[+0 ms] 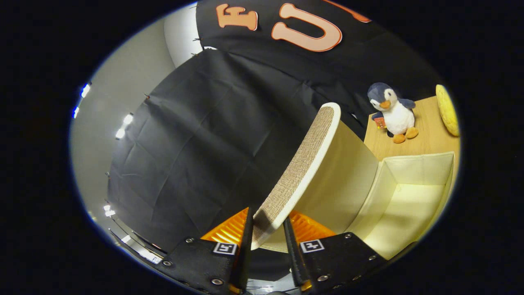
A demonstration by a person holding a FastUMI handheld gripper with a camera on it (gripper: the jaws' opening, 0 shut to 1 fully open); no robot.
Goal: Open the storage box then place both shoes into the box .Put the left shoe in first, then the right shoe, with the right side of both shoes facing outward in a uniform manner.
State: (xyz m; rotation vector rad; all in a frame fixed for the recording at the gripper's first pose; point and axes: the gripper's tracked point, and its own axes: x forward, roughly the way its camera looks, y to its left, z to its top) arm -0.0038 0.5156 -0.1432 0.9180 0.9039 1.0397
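The gripper (268,233) holds the near edge of the raised lid (303,172) between both fingers, the lid running away from them, the open storage box (413,164) lying to its right.

cream storage box (409,192), woven tan lid (299,172), grey-white penguin (393,110).

One storage box (409,192) with one raised lid (303,164), one plush penguin (394,112), one yellow cushion (447,110).
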